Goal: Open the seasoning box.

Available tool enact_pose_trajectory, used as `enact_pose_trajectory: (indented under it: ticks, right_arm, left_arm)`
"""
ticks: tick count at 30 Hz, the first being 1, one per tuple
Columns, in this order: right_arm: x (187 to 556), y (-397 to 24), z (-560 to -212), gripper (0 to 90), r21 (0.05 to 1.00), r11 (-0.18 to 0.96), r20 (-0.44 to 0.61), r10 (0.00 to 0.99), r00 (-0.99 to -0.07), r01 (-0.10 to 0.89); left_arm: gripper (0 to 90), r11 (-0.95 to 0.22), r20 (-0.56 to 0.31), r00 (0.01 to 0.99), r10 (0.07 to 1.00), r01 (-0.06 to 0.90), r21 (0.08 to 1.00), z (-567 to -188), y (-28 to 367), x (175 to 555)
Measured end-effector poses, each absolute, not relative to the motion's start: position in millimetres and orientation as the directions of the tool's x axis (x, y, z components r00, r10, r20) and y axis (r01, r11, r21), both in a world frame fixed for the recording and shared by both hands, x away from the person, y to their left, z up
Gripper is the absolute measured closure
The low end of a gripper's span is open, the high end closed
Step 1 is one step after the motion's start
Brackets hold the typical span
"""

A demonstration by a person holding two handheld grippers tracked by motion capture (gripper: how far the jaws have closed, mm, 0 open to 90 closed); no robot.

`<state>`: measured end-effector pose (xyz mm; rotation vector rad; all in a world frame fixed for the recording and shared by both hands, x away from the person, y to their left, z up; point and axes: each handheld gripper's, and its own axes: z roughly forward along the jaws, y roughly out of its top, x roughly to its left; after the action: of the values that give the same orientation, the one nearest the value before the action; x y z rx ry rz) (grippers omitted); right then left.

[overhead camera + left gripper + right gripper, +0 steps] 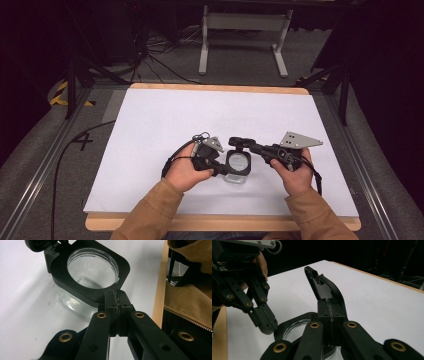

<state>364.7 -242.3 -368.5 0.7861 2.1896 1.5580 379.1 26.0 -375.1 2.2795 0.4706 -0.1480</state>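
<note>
A clear glass container [238, 172] with a black square-cornered collar around a round mouth is seen near the front middle of the white table [150, 125], between the two hands; through the mouth [92, 267] the inside is seen to be empty and the walls transparent. A black hinged lid [322, 287] is raised upright from the far side of the collar; in the high view it is seen as a dark tab [241, 143] beyond the jar. The left gripper [117, 300] is held clenched, its jaws pressed together at the near rim of the collar; whether the rim is pinched between them cannot be told. The right gripper [330, 312] is closed with its jaws together against the base of the raised lid; a grasp cannot be confirmed. Tan sleeves [150, 210] are seen at the front edge.
</note>
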Motion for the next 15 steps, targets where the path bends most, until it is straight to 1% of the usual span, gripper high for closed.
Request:
enact_pose_trajectory:
  ticks: [15]
  right_arm:
    - [375.4,-240.3,-377.6,90.0,0.937,0.261,0.007,0.647,-0.762,0.231]
  left_arm:
    - [88.6,-0.629,-0.249,0.929,0.274,0.369,0.684,-376.2,22.5,377.3]
